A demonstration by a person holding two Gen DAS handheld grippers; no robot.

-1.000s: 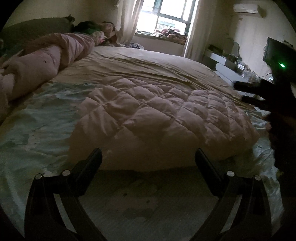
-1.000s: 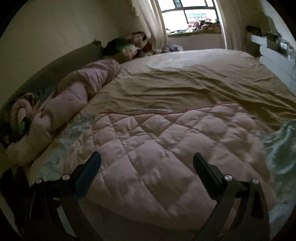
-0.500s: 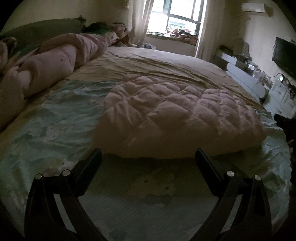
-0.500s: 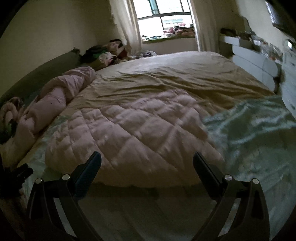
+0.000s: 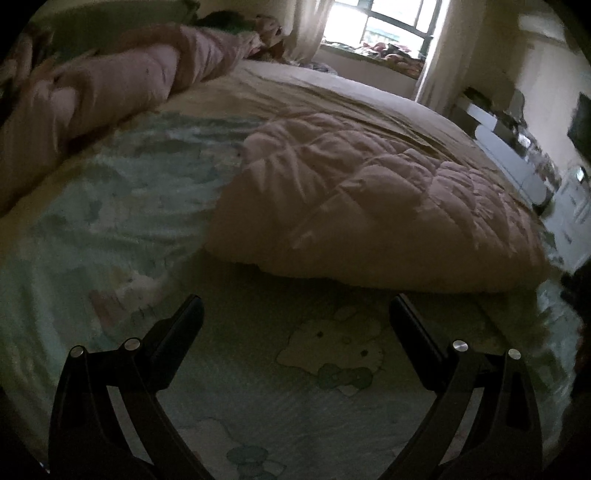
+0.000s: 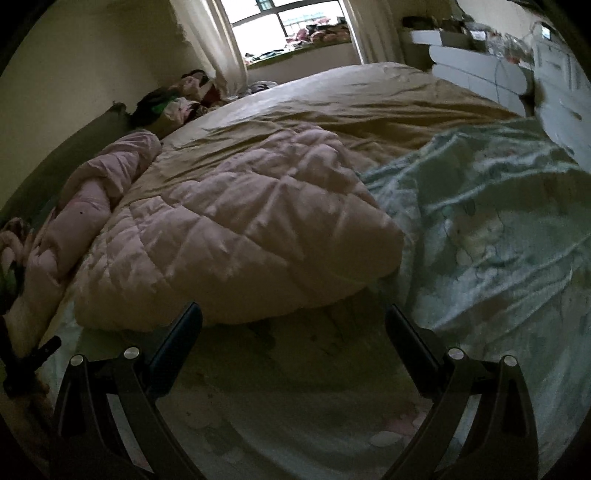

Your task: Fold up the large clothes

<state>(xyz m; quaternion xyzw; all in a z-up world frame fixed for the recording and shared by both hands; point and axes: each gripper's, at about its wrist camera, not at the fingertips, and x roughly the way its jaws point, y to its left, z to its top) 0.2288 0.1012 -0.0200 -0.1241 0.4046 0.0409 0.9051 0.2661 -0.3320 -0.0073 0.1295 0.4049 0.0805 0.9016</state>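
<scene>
A pink quilted comforter (image 5: 369, 206) lies folded on the bed, on a pale green cartoon-print sheet (image 5: 110, 206). My left gripper (image 5: 295, 314) is open and empty, just short of the comforter's near edge. In the right wrist view the same comforter (image 6: 240, 236) lies ahead and to the left. The green sheet (image 6: 498, 221) spreads to its right. My right gripper (image 6: 293, 317) is open and empty, close to the comforter's near edge. The left gripper's dark tip (image 6: 37, 350) shows at the far left of the right wrist view.
A rolled pink duvet (image 5: 110, 81) lies along the headboard side (image 6: 92, 199). A tan bedspread (image 5: 332, 96) covers the far bed. Clothes are piled near the curtained window (image 6: 291, 22). White furniture (image 6: 480, 70) and a dark screen (image 5: 581, 122) stand to the right.
Both grippers have pulled back and apart from the comforter, the left swinging left and the right swinging right. More green sheet shows in both views. Both stay open.
</scene>
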